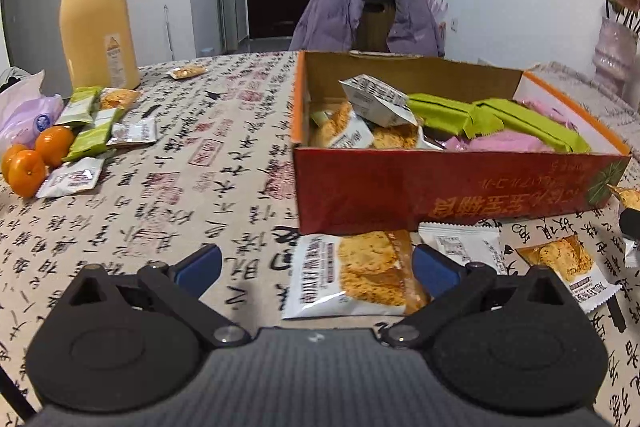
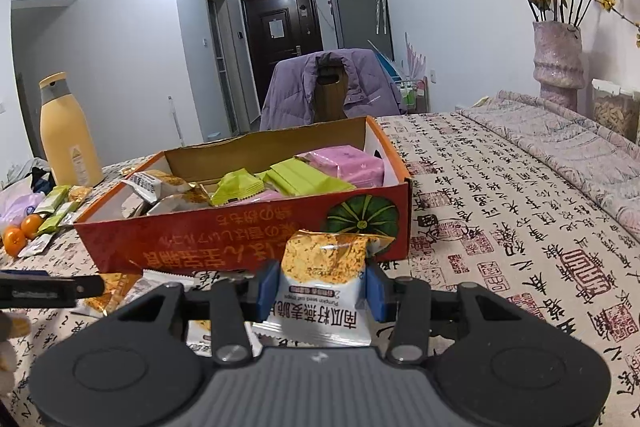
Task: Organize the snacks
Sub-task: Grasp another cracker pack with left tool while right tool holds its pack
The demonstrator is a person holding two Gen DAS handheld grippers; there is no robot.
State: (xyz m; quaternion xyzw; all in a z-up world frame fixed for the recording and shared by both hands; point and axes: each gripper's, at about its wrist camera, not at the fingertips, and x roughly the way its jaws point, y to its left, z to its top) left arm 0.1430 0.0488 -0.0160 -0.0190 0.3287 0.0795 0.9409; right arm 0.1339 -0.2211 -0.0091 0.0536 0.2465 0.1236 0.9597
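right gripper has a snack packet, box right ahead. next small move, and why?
Probably lift the right gripper up and forward over the box's near wall. Its jaws are shut on the snack packet, which sits below the rim in front of the red wall, so it likely must clear that edge before release.

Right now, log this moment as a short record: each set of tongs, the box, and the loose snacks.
left tongs: open, empty, over a white-and-orange packet lying on the tablecloth
right tongs: shut on a snack packet, held in front of the box
box: red, open-topped, holding green, pink and white packets
loose snacks: two more packets by the box's near wall; a cluster near the oranges
yellow bottle: upright, far left
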